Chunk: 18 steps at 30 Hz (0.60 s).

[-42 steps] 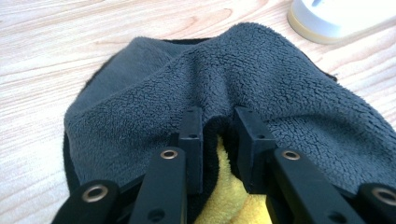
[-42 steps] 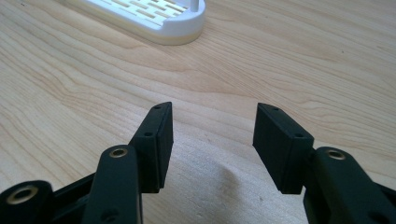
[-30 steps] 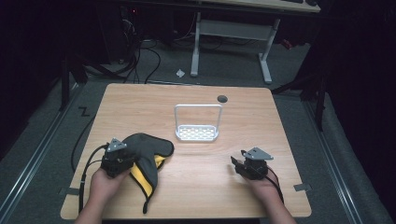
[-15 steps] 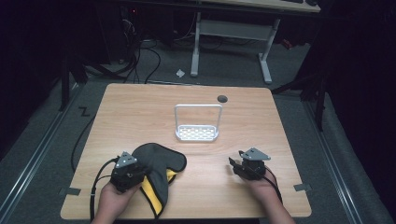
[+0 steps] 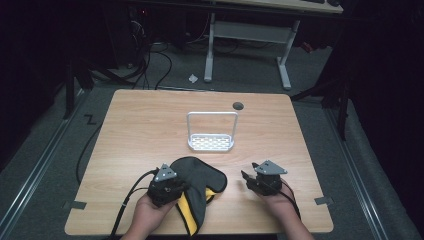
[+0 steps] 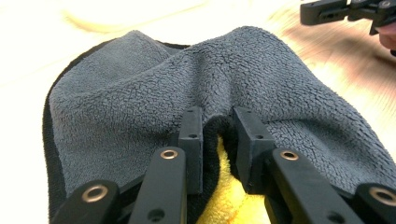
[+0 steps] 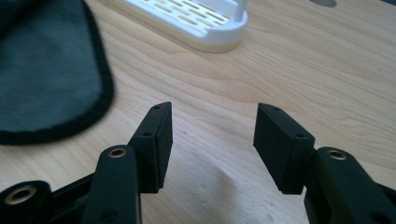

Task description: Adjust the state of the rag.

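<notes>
Left gripper (image 5: 172,186): jaws pinched on a fold of the cloth (image 5: 200,187); in the left gripper view the pads (image 6: 192,140) bite a grey ridge, with yellow lining showing between them.
Cloth: grey fleece, black trim, yellow underside; it lies at the near edge of the table (image 5: 145,130), left of centre, bunched under the left gripper, with a yellow flap hanging toward the person.
Change: over the last second the left hand (image 5: 150,220) has dragged the cloth to the right along the near edge, toward the middle; the grip looks unchanged.
Right gripper (image 5: 250,177): jaws wide apart with nothing between them, only bare wood under them in the right gripper view (image 7: 212,140); it sits low over the table near the cloth's right edge (image 7: 100,88) and has hardly moved.
Gap: cloth and right gripper now near, not touching.
Rack (image 5: 211,142): white slotted base with a wire hoop, at mid-table, well beyond both grippers, untouched.
Meaning: the cloth looks to be coming within the free gripper's reach, likely so both can spread or fold it; a second grip is not yet taken.
</notes>
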Motion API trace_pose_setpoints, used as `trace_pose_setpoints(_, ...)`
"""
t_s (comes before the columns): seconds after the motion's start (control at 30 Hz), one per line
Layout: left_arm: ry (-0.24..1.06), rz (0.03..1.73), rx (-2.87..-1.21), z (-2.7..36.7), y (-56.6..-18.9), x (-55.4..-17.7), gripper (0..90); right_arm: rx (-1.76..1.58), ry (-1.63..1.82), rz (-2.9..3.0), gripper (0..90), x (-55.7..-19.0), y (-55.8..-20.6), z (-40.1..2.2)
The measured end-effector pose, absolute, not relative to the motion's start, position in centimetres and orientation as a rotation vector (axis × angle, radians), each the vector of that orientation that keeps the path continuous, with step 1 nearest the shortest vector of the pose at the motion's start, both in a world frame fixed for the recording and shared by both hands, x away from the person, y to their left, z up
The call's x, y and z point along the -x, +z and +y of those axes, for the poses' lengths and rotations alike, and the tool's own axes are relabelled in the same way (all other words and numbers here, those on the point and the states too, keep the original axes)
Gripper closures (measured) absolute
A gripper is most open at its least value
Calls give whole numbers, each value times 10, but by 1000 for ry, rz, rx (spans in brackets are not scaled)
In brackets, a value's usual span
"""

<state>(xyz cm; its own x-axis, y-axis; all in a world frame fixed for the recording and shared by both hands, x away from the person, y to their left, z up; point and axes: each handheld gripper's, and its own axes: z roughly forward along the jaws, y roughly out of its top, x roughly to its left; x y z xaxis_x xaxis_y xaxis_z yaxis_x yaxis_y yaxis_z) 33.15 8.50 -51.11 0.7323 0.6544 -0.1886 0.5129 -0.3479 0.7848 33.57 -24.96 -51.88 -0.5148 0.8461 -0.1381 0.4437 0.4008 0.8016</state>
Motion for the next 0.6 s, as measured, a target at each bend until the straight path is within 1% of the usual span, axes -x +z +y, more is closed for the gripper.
trace_pose_setpoints(0.2, 200, 870, -1998, 82, -512, -330, 738, -1032, 1028, 2165, 473, -324, -514, -230)
trace_pose_setpoints(0.3, 195, 878, -1956, 88, -509, -330, 740, -1030, 1142, 2210, 471, -317, -509, -217)
trace_pose_setpoints(0.47, 190, 872, -1923, 94, -504, -329, 761, -902, 1153, 2335, 493, -303, -509, -180)
trace_pose_setpoints(0.53, 188, 871, -1918, 96, -503, -329, 762, -860, 1107, 2367, 540, -301, -514, -167)
trace_pose_setpoints(0.6, 185, 874, -1904, 99, -501, -329, 760, -829, 1071, 2388, 653, -301, -518, -158)
